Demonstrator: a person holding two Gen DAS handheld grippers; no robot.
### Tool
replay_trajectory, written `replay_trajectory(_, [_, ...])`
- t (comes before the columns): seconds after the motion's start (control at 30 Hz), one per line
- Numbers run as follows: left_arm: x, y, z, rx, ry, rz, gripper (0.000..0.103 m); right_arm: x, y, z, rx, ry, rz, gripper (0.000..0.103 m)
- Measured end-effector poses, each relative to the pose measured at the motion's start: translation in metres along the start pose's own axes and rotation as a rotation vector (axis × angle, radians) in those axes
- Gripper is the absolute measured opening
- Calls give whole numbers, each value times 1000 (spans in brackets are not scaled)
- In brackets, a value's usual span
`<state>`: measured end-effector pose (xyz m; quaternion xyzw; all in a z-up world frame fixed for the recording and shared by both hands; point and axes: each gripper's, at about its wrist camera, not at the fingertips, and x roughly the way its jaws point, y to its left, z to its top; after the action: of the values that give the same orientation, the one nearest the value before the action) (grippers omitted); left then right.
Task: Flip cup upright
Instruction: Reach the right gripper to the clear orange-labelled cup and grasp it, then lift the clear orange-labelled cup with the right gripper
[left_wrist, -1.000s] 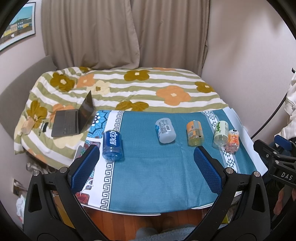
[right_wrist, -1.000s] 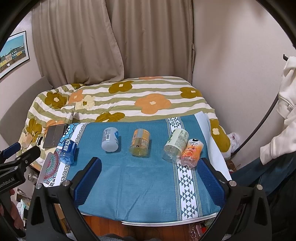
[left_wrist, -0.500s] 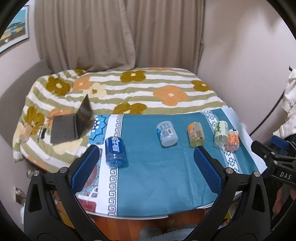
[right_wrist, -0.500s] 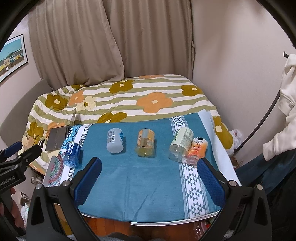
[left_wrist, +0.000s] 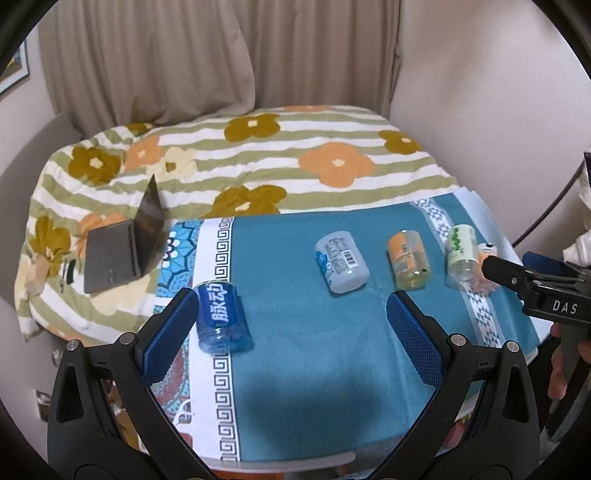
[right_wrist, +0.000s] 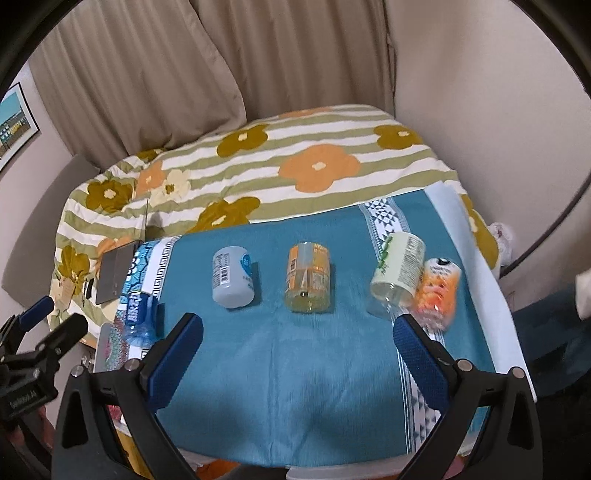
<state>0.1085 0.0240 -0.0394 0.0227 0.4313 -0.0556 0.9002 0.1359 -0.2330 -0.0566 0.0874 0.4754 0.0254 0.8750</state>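
Observation:
Several plastic cups lie on their sides on a teal tablecloth (left_wrist: 303, 347). From left: a blue cup (left_wrist: 221, 315) (right_wrist: 138, 317), a pale grey-blue cup (left_wrist: 341, 261) (right_wrist: 232, 277), an orange cup (left_wrist: 408, 264) (right_wrist: 307, 282), a green-and-white cup (left_wrist: 460, 251) (right_wrist: 397, 275), and a pink-orange cup (right_wrist: 437, 288) touching it. My left gripper (left_wrist: 291, 328) is open and empty above the table's front, its left fingertip beside the blue cup. My right gripper (right_wrist: 295, 350) is open and empty, its right fingertip near the pink-orange cup.
A half-open laptop (left_wrist: 125, 243) sits on a flowered striped bedcover (left_wrist: 258, 166) behind the table. Curtains (left_wrist: 207, 55) and a wall stand behind. The right gripper's body (left_wrist: 546, 291) shows at the right edge of the left wrist view.
Both grippers have moved forward and lower toward the table; the cups appear larger and closer. The cups have not moved. Both grippers stay open.

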Motion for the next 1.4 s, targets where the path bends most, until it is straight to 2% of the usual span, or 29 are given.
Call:
replay_trajectory(0.3, [89, -10, 16, -46, 149, 1, 103, 93, -8, 35, -74, 155, 15, 102])
replay_trajectory(0.57, [137, -15, 9, -68, 264, -7, 103, 162, -10, 41, -100, 310, 49, 98])
replay_trajectory(0.63, [147, -16, 6, -78, 295, -11, 103, 176, -13, 40, -92, 340, 51, 94])
replay_trajectory(0.7, [153, -16, 4, -80, 313, -11, 103, 185, -14, 38, -88, 366, 57, 89])
replay_trajectory(0.97, [172, -14, 3, -91, 348, -8, 103, 205, -18, 34, -82, 418, 55, 84])
replay_trajectory(1.17, [175, -9, 1, -102, 354, -13, 103, 210, -19, 32, -86, 439, 65, 60])
replay_trajectory(1.4, [162, -8, 0, -88, 333, -20, 103, 199, -14, 29, -84, 411, 67, 58])
